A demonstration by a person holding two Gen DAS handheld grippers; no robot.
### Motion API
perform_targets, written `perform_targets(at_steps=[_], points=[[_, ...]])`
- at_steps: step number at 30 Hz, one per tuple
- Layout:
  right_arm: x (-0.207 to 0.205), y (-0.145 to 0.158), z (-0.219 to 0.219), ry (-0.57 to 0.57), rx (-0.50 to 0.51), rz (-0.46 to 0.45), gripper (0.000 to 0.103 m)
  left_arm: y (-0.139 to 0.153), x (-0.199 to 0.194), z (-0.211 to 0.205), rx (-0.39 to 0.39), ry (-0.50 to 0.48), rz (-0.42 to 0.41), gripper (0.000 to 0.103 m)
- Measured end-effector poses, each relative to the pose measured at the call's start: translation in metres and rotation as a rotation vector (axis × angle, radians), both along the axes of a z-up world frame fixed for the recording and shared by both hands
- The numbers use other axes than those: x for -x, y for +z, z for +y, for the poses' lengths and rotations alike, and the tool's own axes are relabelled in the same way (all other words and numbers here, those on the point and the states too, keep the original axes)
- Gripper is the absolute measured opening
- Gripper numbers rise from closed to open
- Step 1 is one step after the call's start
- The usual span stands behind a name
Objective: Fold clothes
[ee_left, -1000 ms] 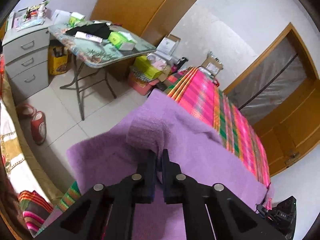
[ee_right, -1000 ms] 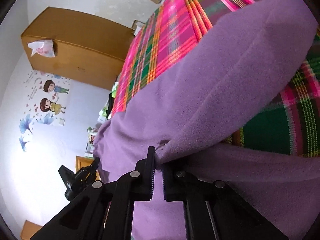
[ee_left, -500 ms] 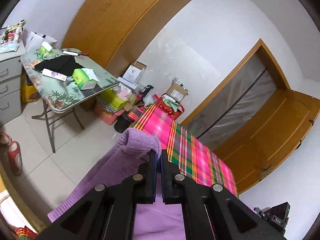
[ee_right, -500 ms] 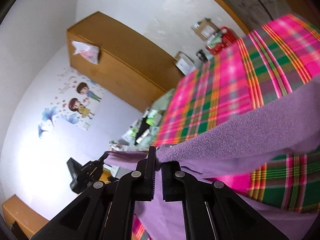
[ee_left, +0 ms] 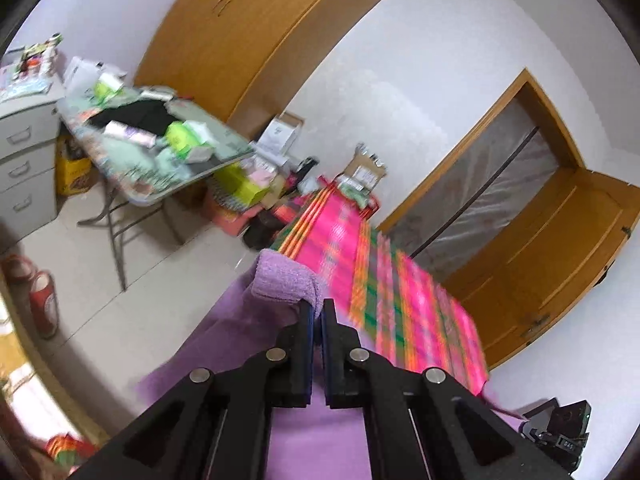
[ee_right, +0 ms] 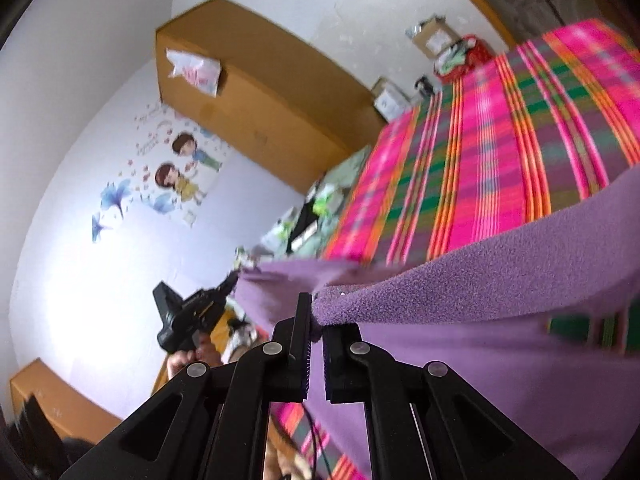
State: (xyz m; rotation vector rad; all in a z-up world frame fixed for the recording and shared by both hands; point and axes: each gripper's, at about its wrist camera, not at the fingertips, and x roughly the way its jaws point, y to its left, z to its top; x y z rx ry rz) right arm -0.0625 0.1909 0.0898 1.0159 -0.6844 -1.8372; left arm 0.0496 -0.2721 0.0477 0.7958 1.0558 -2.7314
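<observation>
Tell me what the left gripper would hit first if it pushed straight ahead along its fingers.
The left gripper, shut on the purple garment, would first push into that bunched cloth. Past it, the line seems to fall on the plaid bedspread, though depth in this blurred fisheye view is uncertain.

One purple fleece garment (ee_left: 276, 284) shows. Two black two-finger grippers are in view, the left gripper (ee_left: 316, 308) and the right gripper (ee_right: 316, 320). There is one pink-and-green plaid bedspread (ee_left: 344, 240), one folding table with a patterned top (ee_left: 132, 168), one grey three-drawer cabinet (ee_left: 24, 160), and two cardboard boxes (ee_right: 434, 34) by the wall.
</observation>
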Motion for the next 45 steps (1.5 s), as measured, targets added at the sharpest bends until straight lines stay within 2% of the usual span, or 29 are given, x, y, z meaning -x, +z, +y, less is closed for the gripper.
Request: perform_targets(at_steps=[6,10,13,15,18,22,27,30,34,38,43,45], points=[[-0.028,-0.047,-0.006,0.076,-0.072,-0.102,0.004,-0.051,-0.035,-0.005,-0.037,0.037,-0.103,0.003],[-0.035,-0.079,-0.01,0.09,-0.134,-0.15,0.004,-0.081,-0.035,-0.006,-0.042,0.04,-0.178,0.003],[-0.036,-0.102,-0.011,0.101,-0.167,-0.207,0.004,-0.084,-0.035,-0.007,-0.038,0.038,-0.186,0.003],[-0.042,-0.101,-0.01,0.112,-0.168,-0.2,0.005,-0.076,-0.037,-0.006,-0.013,0.033,-0.163,0.003],[-0.048,-0.099,-0.008,0.133,-0.183,-0.164,0.004,-0.077,-0.031,-0.005,0.019,0.022,-0.186,0.003],[-0.054,-0.117,-0.009,0.14,-0.228,-0.196,0.004,-0.085,-0.032,-0.003,0.024,0.024,-0.215,0.003],[-0.056,-0.105,-0.012,0.15,-0.227,-0.161,0.004,-0.086,-0.039,-0.004,0.025,0.026,-0.209,0.003],[-0.05,-0.111,-0.021,0.163,-0.255,-0.167,0.004,-0.093,-0.034,-0.005,0.023,0.025,-0.236,0.003],[-0.052,-0.108,-0.024,0.165,-0.261,-0.156,0.004,-0.092,-0.038,-0.003,0.033,0.022,-0.228,0.003],[-0.051,-0.109,-0.028,0.186,-0.263,-0.161,0.004,-0.095,-0.04,-0.005,0.01,0.022,-0.233,0.006],[-0.049,-0.094,-0.012,0.209,-0.298,-0.118,0.016,-0.08,-0.054,-0.002,0.048,0.042,-0.237,0.006],[-0.048,-0.083,-0.004,0.202,-0.317,-0.07,0.017,-0.071,-0.058,0.003,0.075,0.047,-0.234,0.006]])
